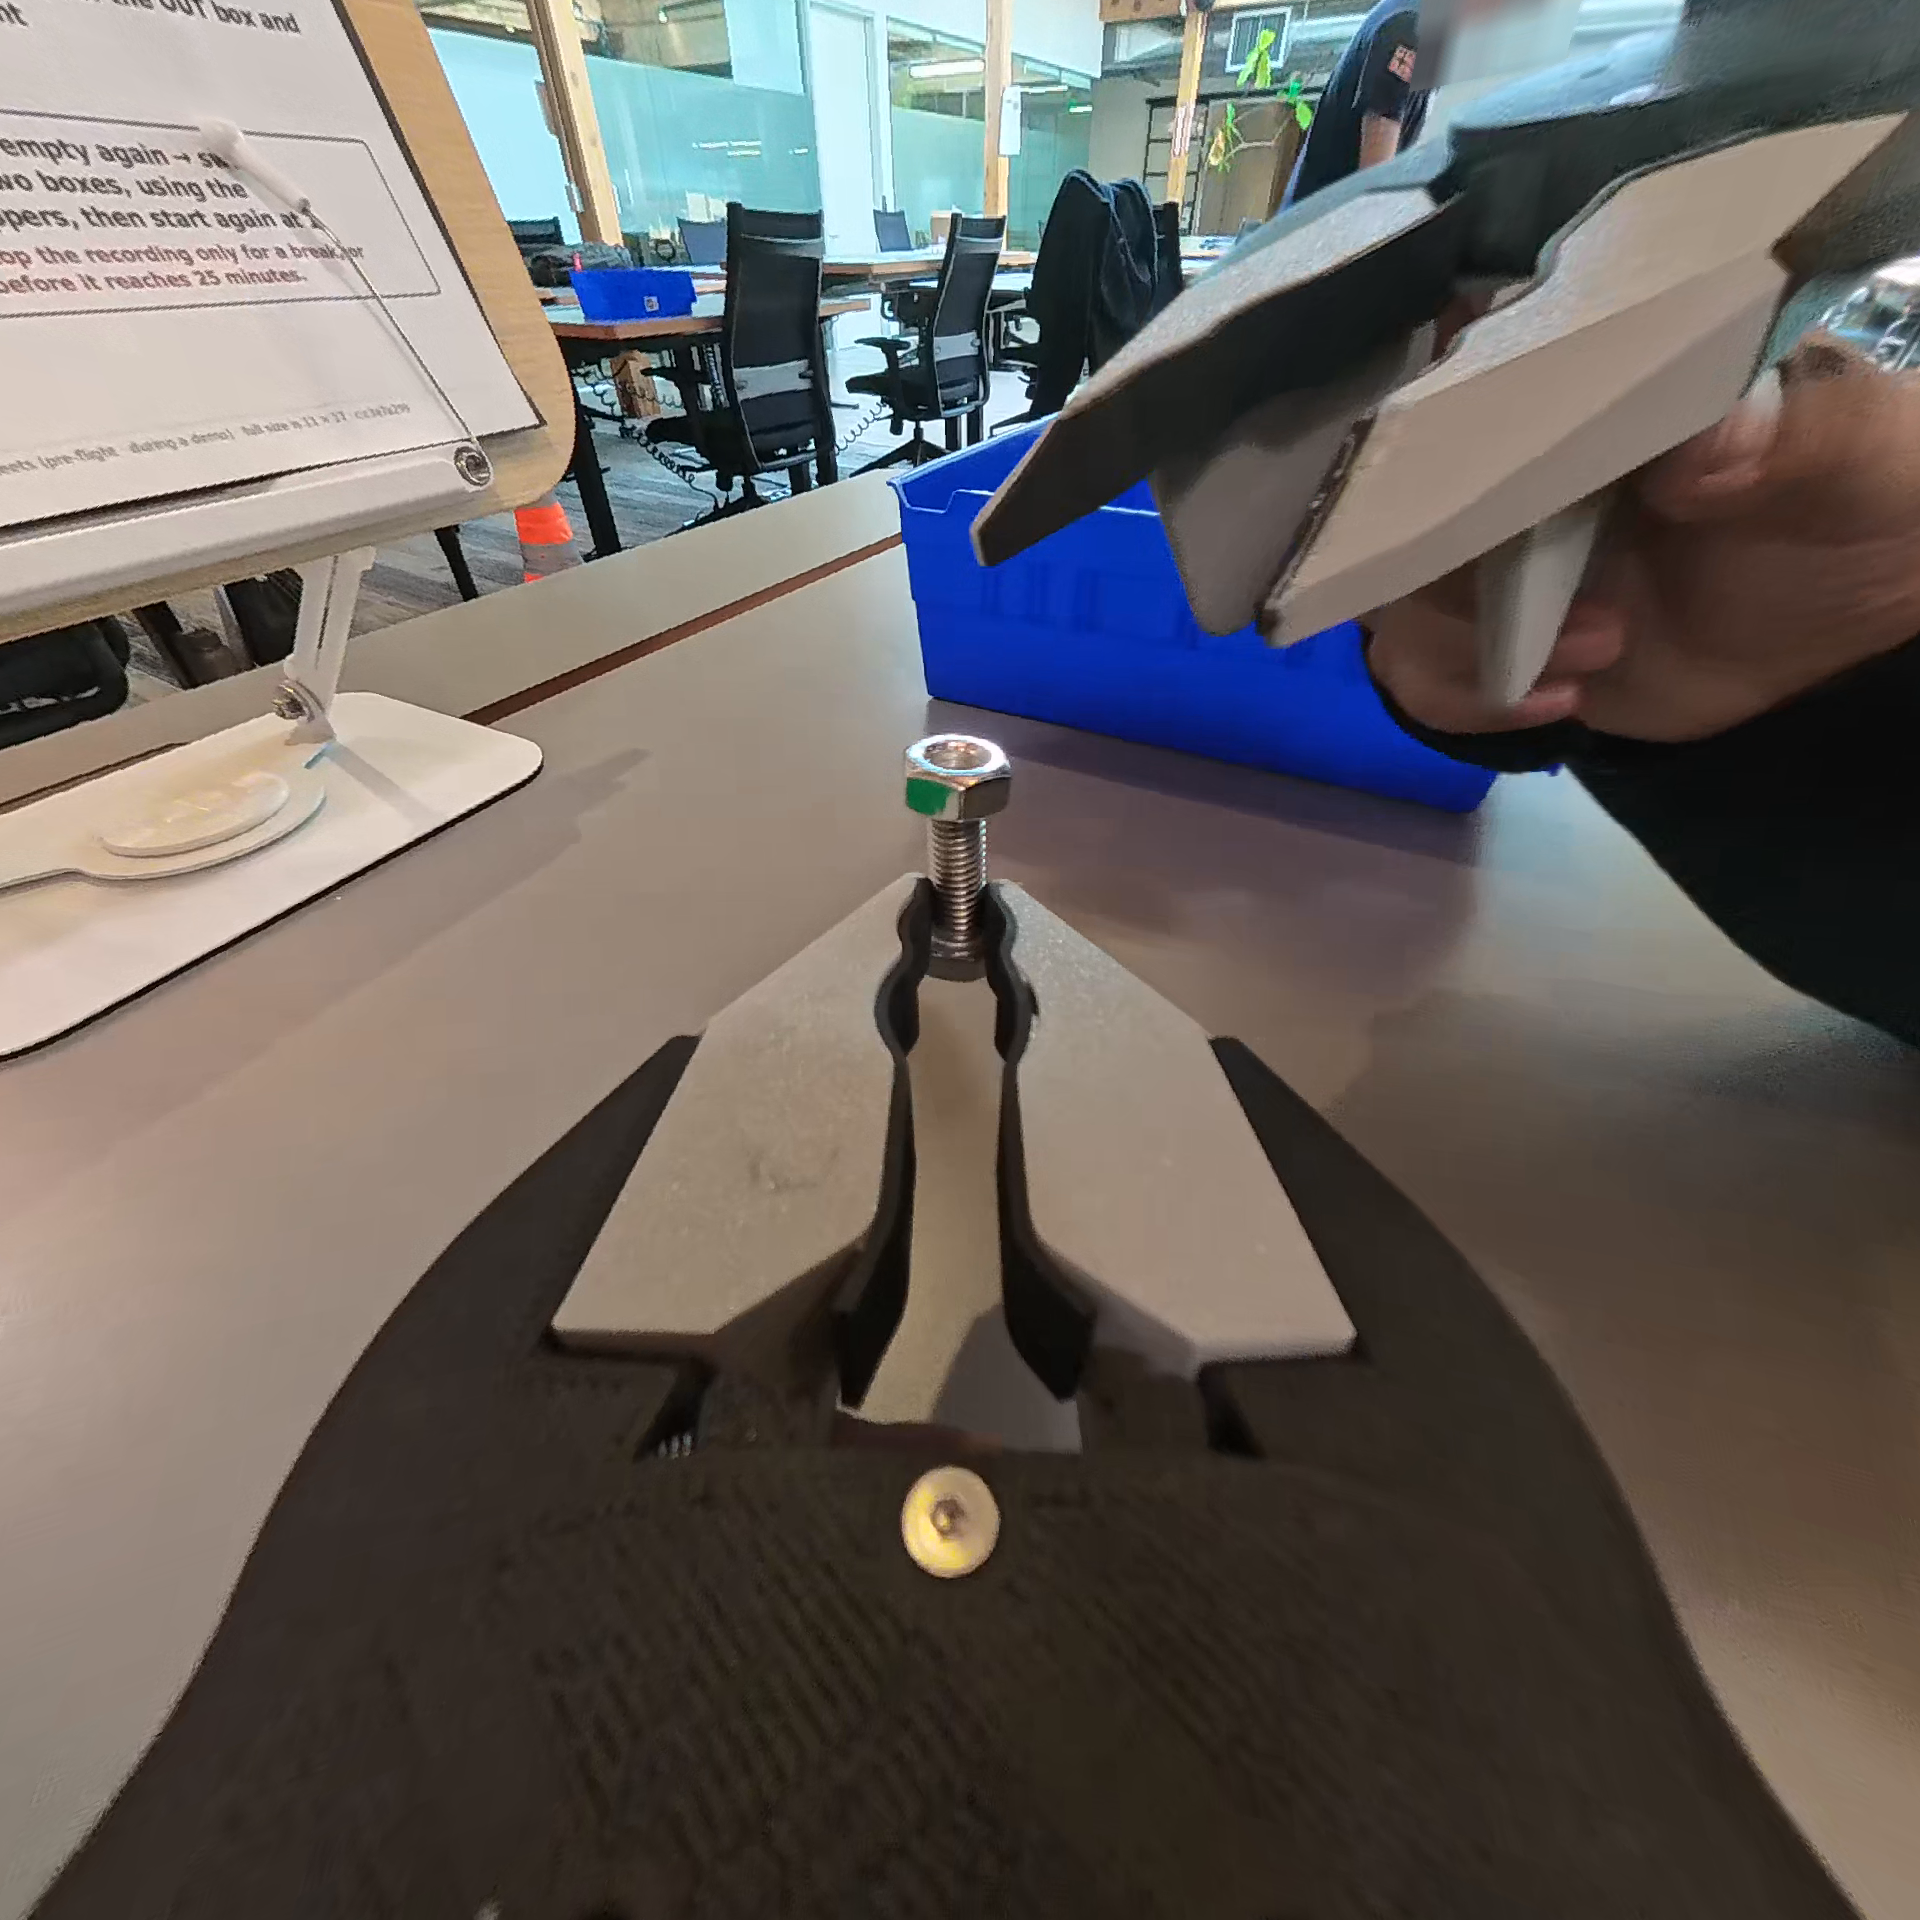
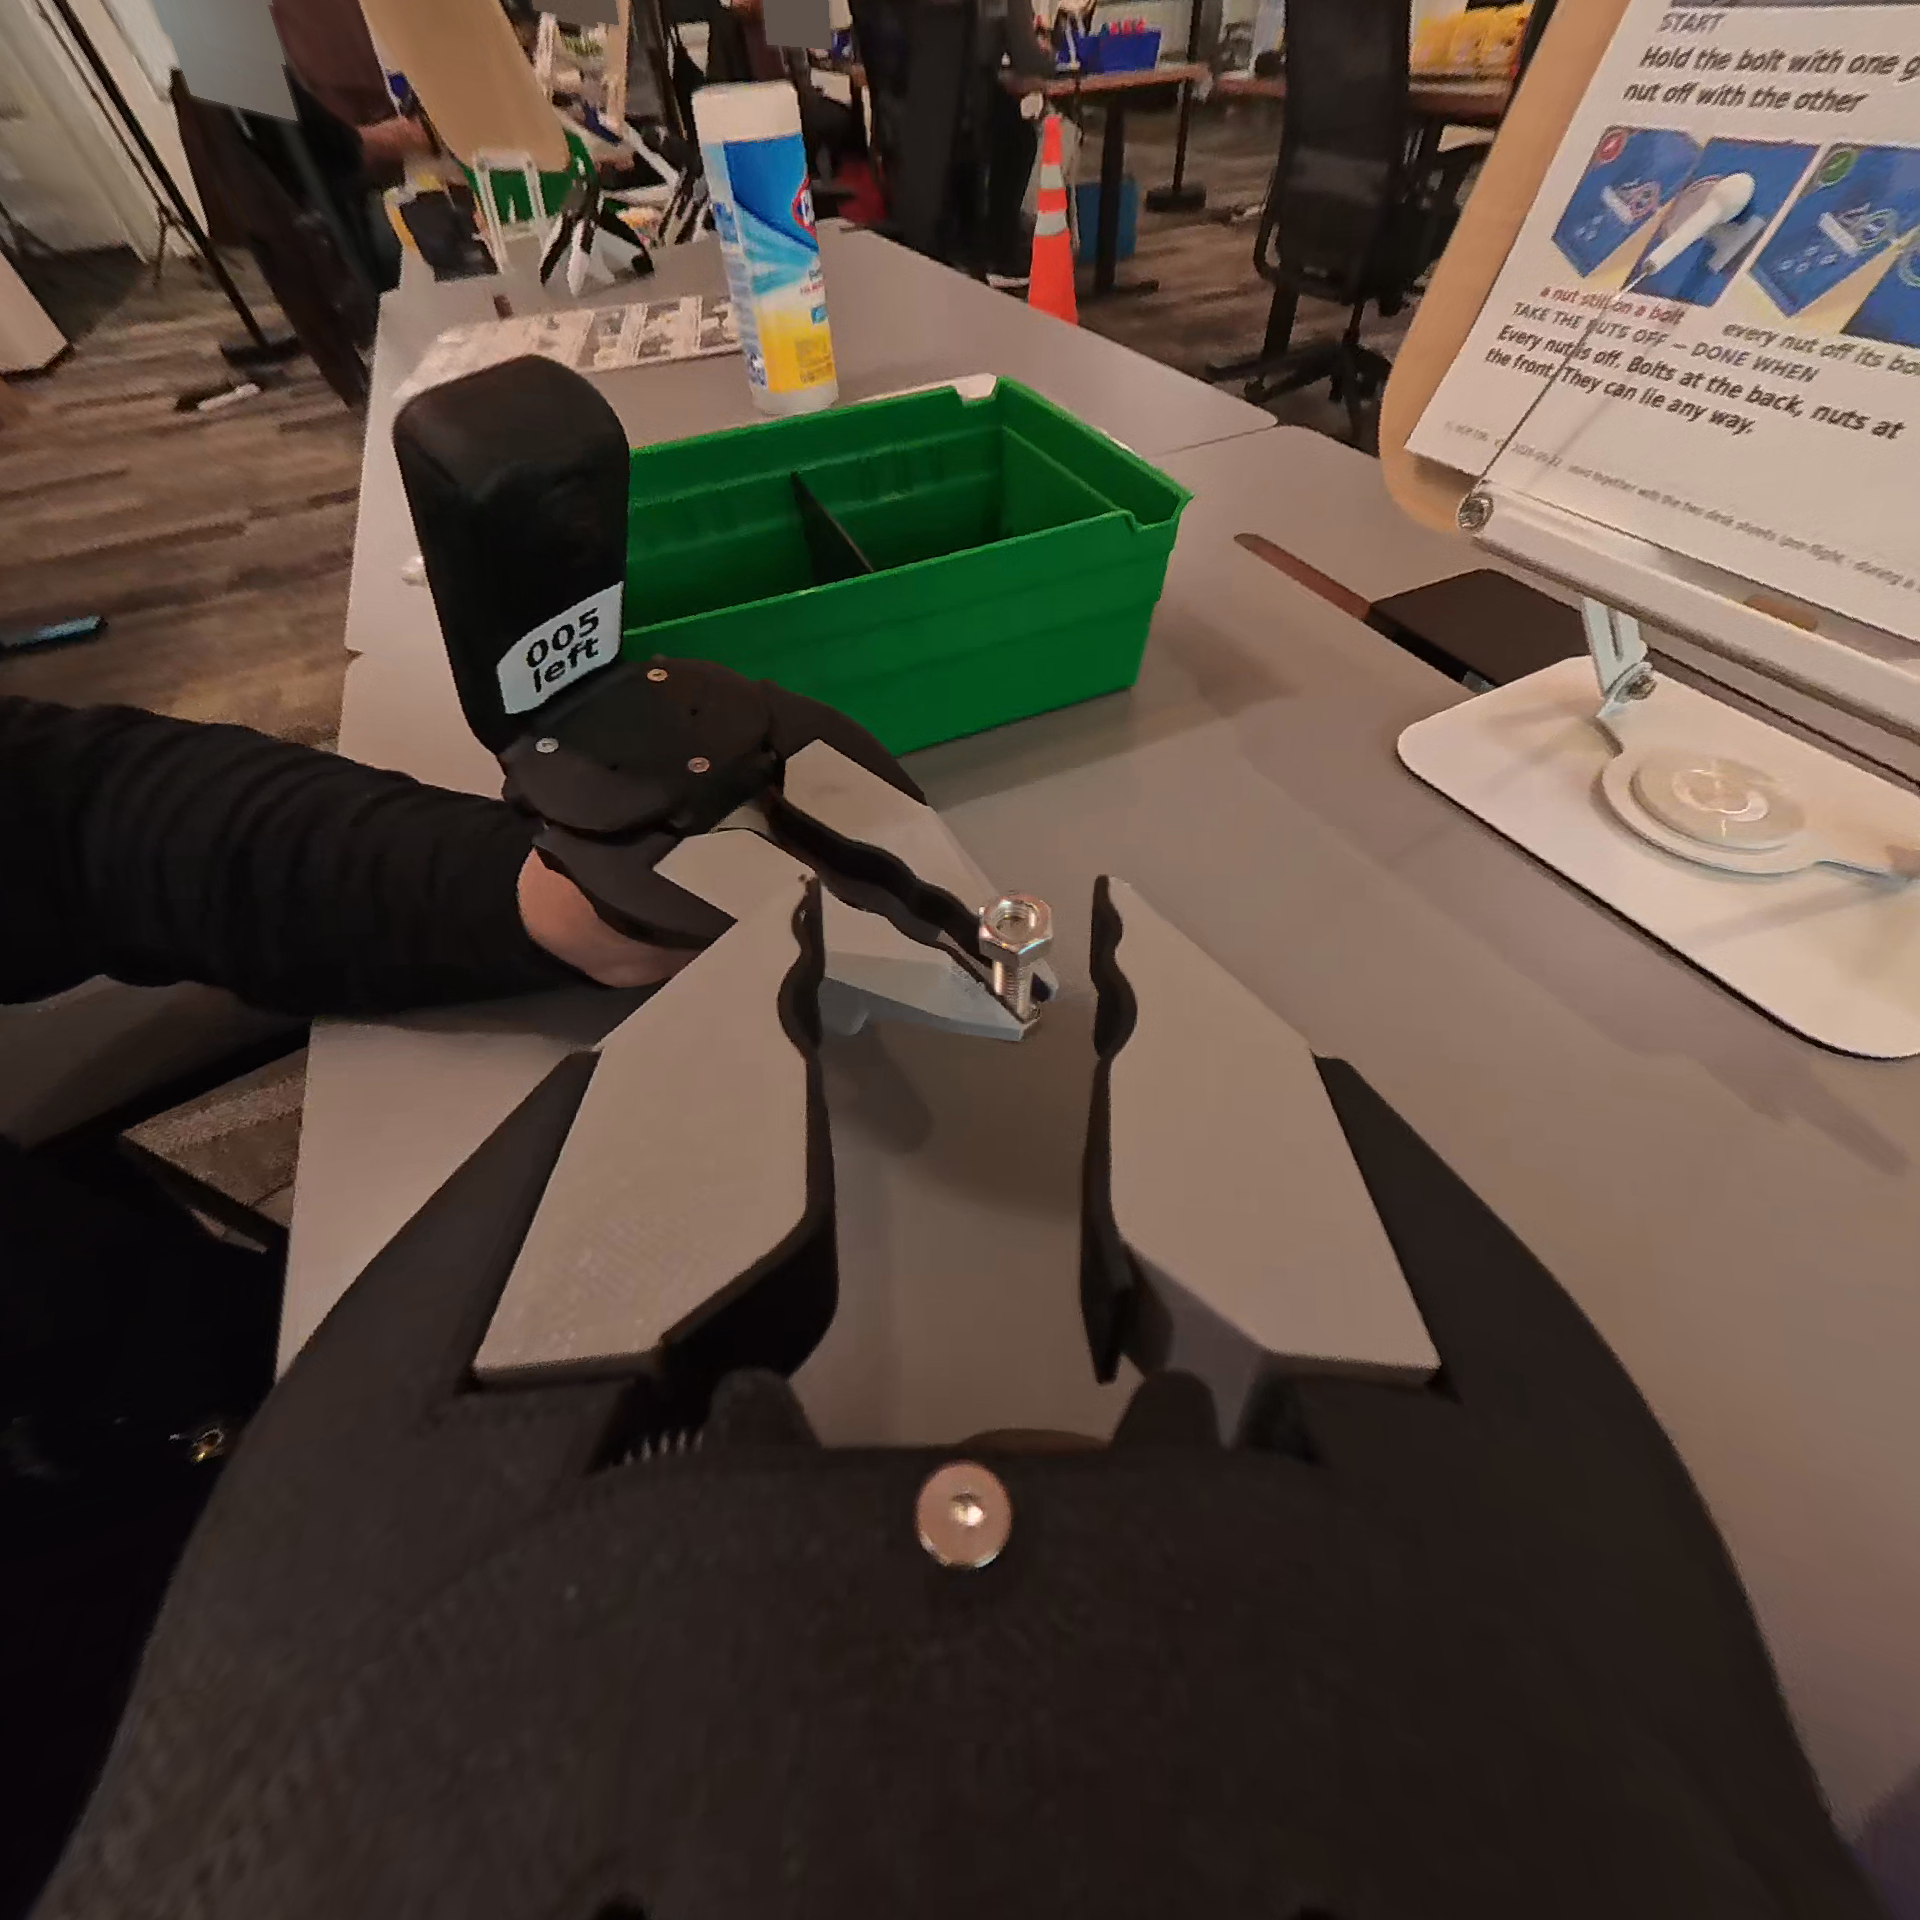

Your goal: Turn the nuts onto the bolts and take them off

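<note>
A steel bolt point(image 1: 954, 883) stands upright, threads up, with its lower end clamped between my left gripper point(image 1: 956, 930) fingertips just above the grey table point(image 1: 644, 935). A hex nut point(image 1: 957, 777) with a green mark sits at the top of the thread. My right gripper point(image 1: 1122, 587) hovers up and to the right of the nut, tilted down, held by a hand. In the right wrist view my right gripper point(image 2: 956, 914) is open and empty. The nut point(image 2: 1016, 925) and bolt point(image 2: 1013, 982) show just beyond its fingertips, held by the left gripper point(image 2: 1018, 1013).
A blue bin point(image 1: 1091, 644) stands behind the bolt to the right. A green divided bin point(image 2: 935, 623) stands beyond the left gripper. An instruction sheet on a white stand point(image 1: 208, 312) point(image 2: 1714, 312) sits at the table's side. A wipes canister point(image 2: 774, 249) stands farther back. One gripper's finger ends stand about 6 cm off the other's.
</note>
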`<state>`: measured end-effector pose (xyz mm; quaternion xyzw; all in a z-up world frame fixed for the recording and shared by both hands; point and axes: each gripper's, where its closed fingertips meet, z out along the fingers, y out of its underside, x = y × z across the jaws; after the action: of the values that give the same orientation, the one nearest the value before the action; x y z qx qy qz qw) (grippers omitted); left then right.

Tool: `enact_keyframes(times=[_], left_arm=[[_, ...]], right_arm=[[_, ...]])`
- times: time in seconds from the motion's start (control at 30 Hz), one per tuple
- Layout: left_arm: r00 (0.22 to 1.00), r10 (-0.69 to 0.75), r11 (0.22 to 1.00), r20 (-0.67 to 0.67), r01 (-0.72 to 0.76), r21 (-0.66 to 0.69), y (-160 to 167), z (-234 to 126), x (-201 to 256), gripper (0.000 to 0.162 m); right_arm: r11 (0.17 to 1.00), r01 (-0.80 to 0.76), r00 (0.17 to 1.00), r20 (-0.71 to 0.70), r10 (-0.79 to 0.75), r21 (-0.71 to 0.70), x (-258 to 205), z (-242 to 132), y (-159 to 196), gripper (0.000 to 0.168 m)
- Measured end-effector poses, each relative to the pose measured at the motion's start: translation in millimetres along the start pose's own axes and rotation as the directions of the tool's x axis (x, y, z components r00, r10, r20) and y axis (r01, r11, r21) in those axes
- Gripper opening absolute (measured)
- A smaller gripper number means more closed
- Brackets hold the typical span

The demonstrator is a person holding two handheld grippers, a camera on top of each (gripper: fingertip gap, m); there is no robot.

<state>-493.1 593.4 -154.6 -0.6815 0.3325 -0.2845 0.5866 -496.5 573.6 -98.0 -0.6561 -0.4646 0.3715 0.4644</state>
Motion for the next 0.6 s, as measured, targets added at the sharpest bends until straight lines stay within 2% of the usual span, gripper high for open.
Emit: enact_keyframes(times=[0.27, 0.6], left_arm=[[0.999, 0.013, 1.000, -0.051, -0.012, 0.020, -3, -1, 7, 0.007], [0.987, 0.010, 0.999, -0.162, -0.002, 0.047, -5, -3, 20, 0.007]], right_arm=[[0.994, -0.015, 0.998, 0.059, 0.008, 0.112, 2, 6, 4, 0.052], [0.992, -0.029, 0.985, 0.173, 0.007, 0.121, -4, 0, 15, 0.054]])
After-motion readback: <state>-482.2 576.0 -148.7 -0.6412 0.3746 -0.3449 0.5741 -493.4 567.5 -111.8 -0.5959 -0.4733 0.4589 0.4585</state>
